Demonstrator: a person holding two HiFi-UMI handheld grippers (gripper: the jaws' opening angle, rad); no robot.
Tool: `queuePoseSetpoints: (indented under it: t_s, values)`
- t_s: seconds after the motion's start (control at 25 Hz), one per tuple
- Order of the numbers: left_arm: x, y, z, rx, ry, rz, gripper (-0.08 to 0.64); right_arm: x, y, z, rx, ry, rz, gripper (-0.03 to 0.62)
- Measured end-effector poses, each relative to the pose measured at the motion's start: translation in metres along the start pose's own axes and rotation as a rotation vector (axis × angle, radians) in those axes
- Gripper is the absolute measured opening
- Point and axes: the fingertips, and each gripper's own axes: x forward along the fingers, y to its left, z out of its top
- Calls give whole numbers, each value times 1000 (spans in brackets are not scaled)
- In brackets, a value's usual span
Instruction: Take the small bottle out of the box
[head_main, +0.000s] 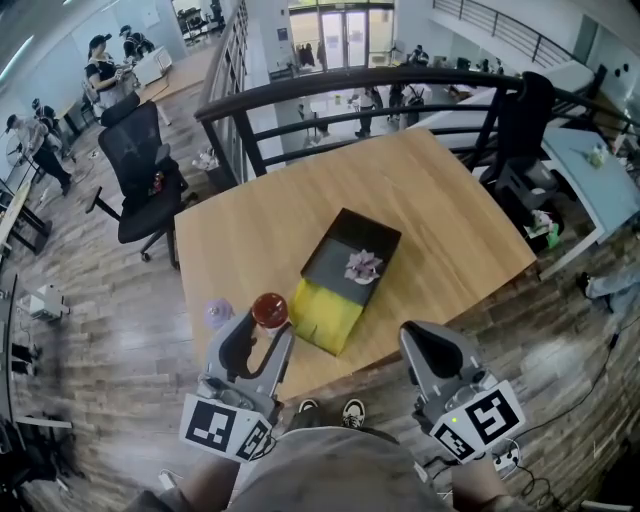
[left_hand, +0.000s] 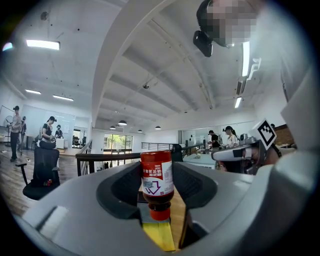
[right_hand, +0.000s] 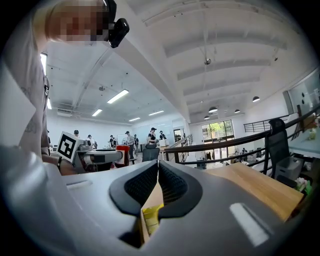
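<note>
Small bottle (left_hand: 156, 177) in L gripper (head_main: 264, 328), outside box (head_main: 345, 275)

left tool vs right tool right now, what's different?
The left tool grips the small bottle; the right tool holds nothing. The left tool's jaws stand apart around the bottle; the right tool's jaws are pressed together. Shared: the same grey build.

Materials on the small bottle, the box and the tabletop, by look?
small bottle: glossy dark body, red label and cap; plastic or glass, unclear.
box: matte black with a yellow flap, likely cardboard.
tabletop: light wood or wood-look laminate, faint grain, satin.
</note>
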Motion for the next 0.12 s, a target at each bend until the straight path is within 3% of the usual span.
queuePoseSetpoints:
  t_s: [0.12]
  values:
    - [-1,-5,-4,-6,12,-14,192,-1,1,-4,8,10,-4,15]
